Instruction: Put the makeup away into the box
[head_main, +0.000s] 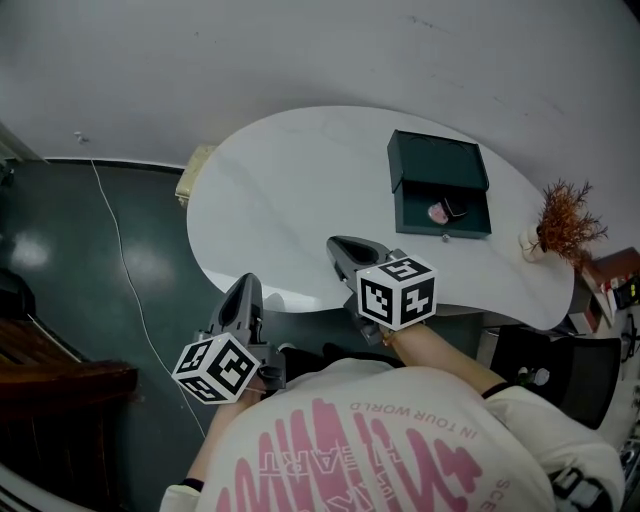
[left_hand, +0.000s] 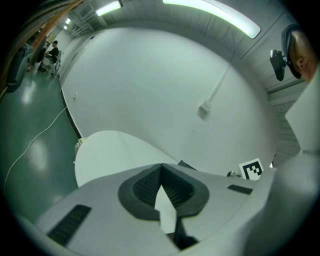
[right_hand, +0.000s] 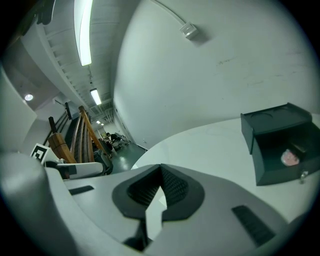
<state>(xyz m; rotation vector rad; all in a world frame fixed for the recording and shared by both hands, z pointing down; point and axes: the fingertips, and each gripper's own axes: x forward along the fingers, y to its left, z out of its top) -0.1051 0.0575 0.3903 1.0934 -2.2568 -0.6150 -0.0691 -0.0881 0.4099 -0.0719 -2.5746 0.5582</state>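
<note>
Now the white rounded table (head_main: 280, 190) is filling most of the head view, and it is standing against a pale wall. At its far right part the dark green box (head_main: 438, 160) is sitting, with its drawer pulled out toward the person. A small dried plant (head_main: 563, 220) is standing near the box, at the table's right edge. Inside the open drawer a pink makeup piece (head_main: 437, 213) is lying, with something dark just beside it that I cannot name. No other makeup is showing on the table top.

The left gripper (head_main: 245, 290) is hanging off the near edge of the table, and the right gripper (head_main: 342, 252) is reaching just over that edge. Both are well apart from the box. In each gripper view the jaws are meeting at their tips and holding nothing.

I am judging that the putting away is nearly done. The next move is probably calling for one closed gripper to go to the drawer front and push it in straight.
</note>
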